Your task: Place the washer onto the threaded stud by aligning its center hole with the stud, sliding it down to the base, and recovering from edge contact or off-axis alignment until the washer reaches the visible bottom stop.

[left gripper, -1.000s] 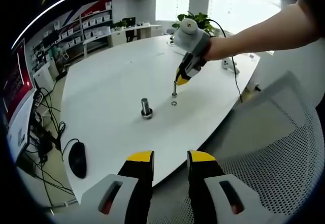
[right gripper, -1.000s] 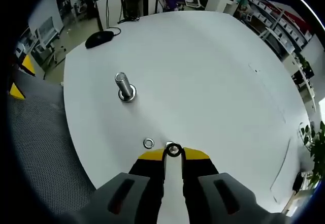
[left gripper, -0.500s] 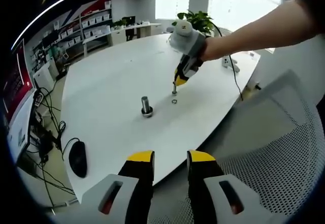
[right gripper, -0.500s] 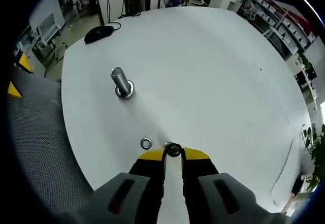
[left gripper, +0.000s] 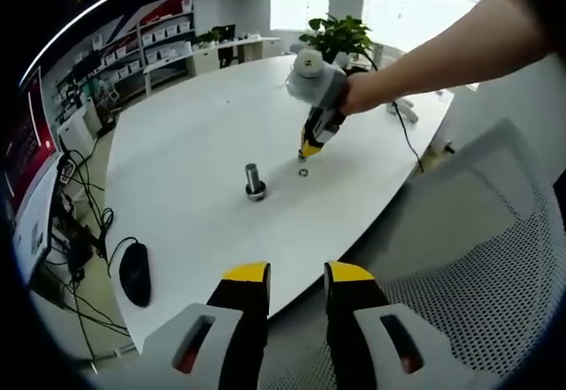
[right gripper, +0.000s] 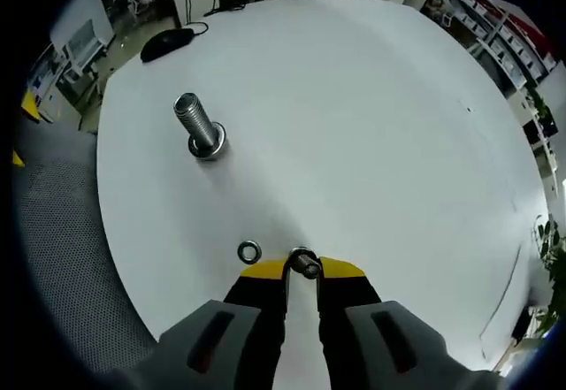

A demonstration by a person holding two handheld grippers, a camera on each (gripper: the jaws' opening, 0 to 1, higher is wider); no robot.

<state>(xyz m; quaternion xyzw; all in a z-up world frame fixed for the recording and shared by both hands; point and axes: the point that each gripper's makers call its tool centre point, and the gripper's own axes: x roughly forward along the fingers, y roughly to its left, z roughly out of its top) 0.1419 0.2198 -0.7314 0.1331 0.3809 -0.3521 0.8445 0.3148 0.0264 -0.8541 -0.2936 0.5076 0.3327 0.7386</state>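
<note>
A threaded steel stud (right gripper: 199,129) stands upright on the white table (right gripper: 371,116), with a ring at its base. My right gripper (right gripper: 302,268) is shut on a small washer (right gripper: 305,262) at its yellow tips, low over the table and well short of the stud. A second, loose washer (right gripper: 249,251) lies flat just left of the tips. In the left gripper view the stud (left gripper: 255,182) is mid-table, and the right gripper (left gripper: 309,149), held by a person's hand, points down beside the loose washer (left gripper: 303,172). My left gripper (left gripper: 296,277) hangs open off the table's near edge.
A black mouse (left gripper: 134,275) lies near the table's left corner, with cables on the floor beyond it. A grey mesh chair (left gripper: 495,275) sits under the left gripper. A potted plant (left gripper: 340,34) stands at the far table edge.
The right gripper, still holding its washer, has moved away from the loose washer and closer toward the stud. The left gripper has stayed in place.
</note>
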